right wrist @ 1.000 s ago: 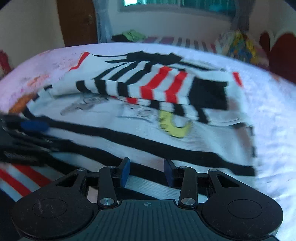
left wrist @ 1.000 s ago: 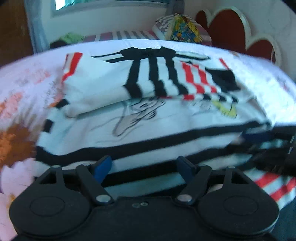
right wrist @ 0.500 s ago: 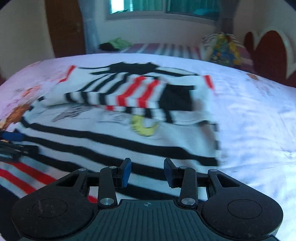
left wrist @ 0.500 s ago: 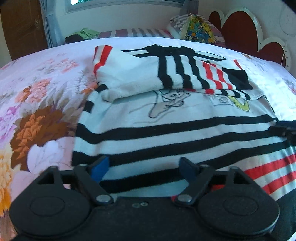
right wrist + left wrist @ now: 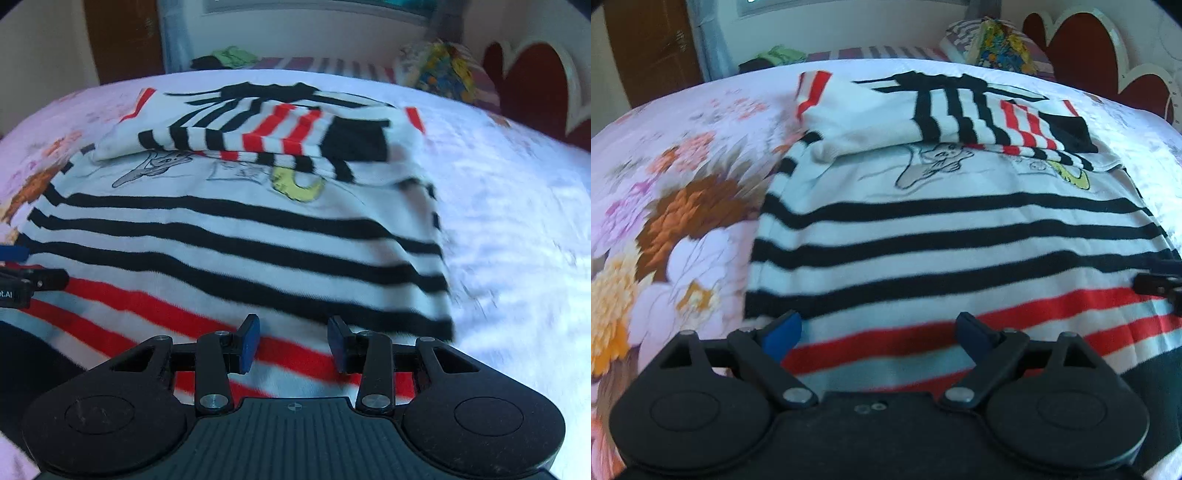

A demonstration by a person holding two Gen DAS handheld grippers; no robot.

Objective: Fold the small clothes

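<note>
shirt centre frame, sleeves folded in, hem unfolded | left gripper just opening, wide, empty | right gripper half-open, empty | left: fold bottom up

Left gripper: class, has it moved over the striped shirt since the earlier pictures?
Yes. The left gripper has drawn back toward the shirt's near hem: red stripes now lie between its jaws, which have just been opening, gripping nothing.

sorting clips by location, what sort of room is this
Most likely a bedroom: the striped shirt lies on a bed with a floral bedsheet, a red scalloped headboard stands behind it, and a pillow lies near that.
</note>
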